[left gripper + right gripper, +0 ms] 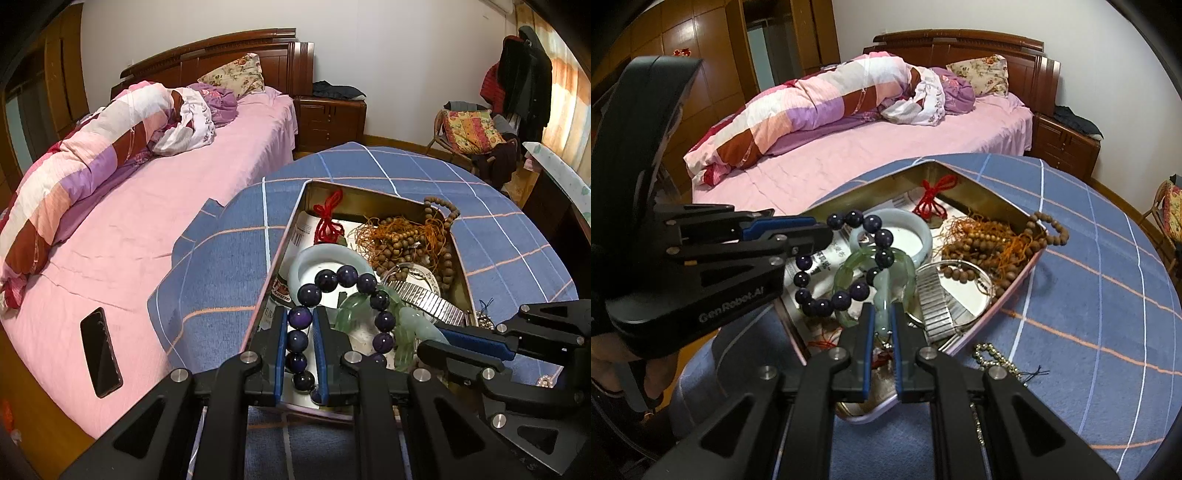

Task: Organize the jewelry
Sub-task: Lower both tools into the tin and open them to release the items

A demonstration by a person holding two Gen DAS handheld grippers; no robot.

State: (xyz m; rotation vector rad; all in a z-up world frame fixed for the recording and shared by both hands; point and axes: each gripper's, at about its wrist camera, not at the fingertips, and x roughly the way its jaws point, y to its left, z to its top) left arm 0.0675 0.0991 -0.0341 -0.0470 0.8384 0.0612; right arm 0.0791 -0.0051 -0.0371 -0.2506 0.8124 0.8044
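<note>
A metal tin [371, 192] [990, 197] full of jewelry sits on the blue checked table. My left gripper [300, 321] [827, 230] is shut on a dark purple bead bracelet [347, 276] [842, 297] and holds it above the tin. My right gripper [882, 314] [436, 334] is shut on a pale green jade pendant [881, 295] [415, 321], over the tin's near end. Below lie a green jade bangle [849, 273] [351, 306], a pale bangle [317, 254] [916, 230], brown wooden beads [399, 243] [975, 243], a red knot cord [327, 218] [932, 197] and a metal watch band [428, 301] [936, 295].
A gold bead bracelet [991, 356] lies on the cloth right of the tin. A bed with pink sheet [147, 221] and a black phone [100, 350] lies left of the table. A nightstand [330, 118] and a chair with clothes [476, 133] stand behind.
</note>
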